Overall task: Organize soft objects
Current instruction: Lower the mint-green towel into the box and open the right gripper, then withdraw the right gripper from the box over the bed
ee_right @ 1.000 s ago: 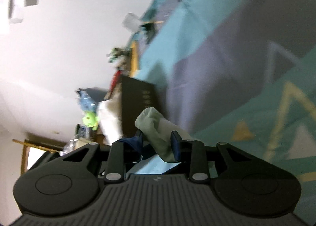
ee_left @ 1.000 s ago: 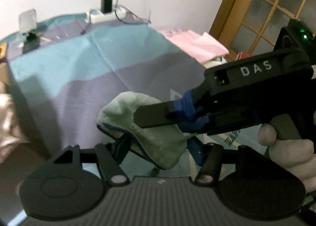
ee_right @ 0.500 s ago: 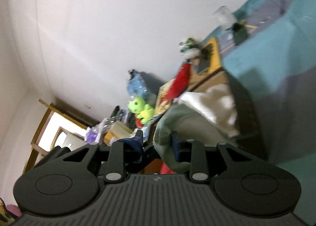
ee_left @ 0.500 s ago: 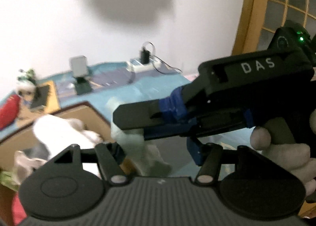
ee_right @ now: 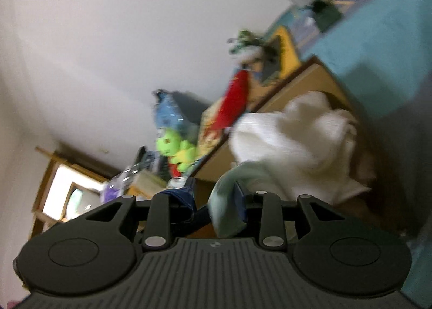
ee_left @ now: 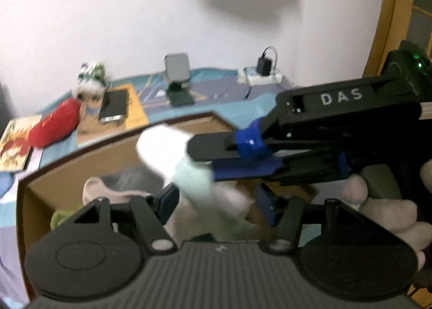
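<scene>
My right gripper is shut on a pale green cloth. In the left wrist view the right gripper reaches in from the right and holds the cloth over an open cardboard box. The cloth hangs down, blurred by motion. The box holds white and pink soft things; in the right wrist view a white towel lies in the box. My left gripper is open and empty, its blue pads on either side of the hanging cloth.
A red plush, a picture book, a phone and a small doll lie beyond the box on the teal bedspread. A power strip sits by the wall. A green plush stands further left.
Both grippers have swung left from over the bedspread to over the cardboard box. The right gripper has carried the green cloth along; the left stays open.
</scene>
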{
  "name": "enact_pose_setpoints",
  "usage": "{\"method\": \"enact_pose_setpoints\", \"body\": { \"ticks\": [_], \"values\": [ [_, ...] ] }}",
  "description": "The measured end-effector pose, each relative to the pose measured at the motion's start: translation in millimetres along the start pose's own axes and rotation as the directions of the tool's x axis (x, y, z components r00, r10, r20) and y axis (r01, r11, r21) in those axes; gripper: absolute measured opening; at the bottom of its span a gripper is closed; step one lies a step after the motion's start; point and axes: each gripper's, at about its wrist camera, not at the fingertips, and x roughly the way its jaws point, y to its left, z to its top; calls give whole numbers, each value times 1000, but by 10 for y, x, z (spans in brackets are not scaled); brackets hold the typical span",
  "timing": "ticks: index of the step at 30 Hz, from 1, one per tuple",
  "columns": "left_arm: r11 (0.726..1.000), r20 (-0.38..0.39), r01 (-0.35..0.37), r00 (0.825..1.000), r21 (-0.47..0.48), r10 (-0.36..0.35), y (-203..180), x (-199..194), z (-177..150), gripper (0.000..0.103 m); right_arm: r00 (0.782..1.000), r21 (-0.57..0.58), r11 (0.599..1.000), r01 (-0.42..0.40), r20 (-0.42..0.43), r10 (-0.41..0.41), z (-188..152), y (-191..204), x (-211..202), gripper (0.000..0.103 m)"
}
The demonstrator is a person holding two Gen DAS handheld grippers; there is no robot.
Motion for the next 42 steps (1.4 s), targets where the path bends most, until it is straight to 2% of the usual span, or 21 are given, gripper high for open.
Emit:
{"method": "enact_pose_setpoints", "body": {
  "ticks": [3, 7, 14, 19, 25, 27, 34, 42],
  "values": [
    [1000, -30, -10, 999, -9, 9, 113, 0, -102, 61, 999, 22, 999, 43, 19, -43, -47, -79, 5, 16],
    [999, -77, -19, 997, -39, 16, 232, 5, -200, 62, 992, -7, 994, 112, 64, -112, -93, -35, -48, 16],
    [996, -72, -65, 996, -55, 61, 398, -154, -174, 63, 978, -105, 978, 182, 126, -168, -175, 193, -152, 16],
    [990, -51, -119, 992, -74, 116, 469, -332, -55, 65, 948, -222, 929, 294, 194, -254, -269, 441, -210, 16],
    [972, -82, -216, 974, -91, 209, 469, -364, 58, 65, 885, -334, 826, 454, 276, -375, -393, 673, -223, 16],
    [967, -95, -235, 970, -101, 226, 452, -372, 62, 65, 871, -347, 804, 483, 287, -399, -413, 702, -230, 16],
    [937, -124, -335, 939, -103, 322, 347, -437, 33, 65, 860, -360, 783, 506, 282, -426, -488, 746, -277, 16],
    [903, -149, -411, 908, -124, 392, 142, -502, -8, 67, 874, -435, 758, 486, 238, -423, -597, 793, -341, 16]
  ]
}}
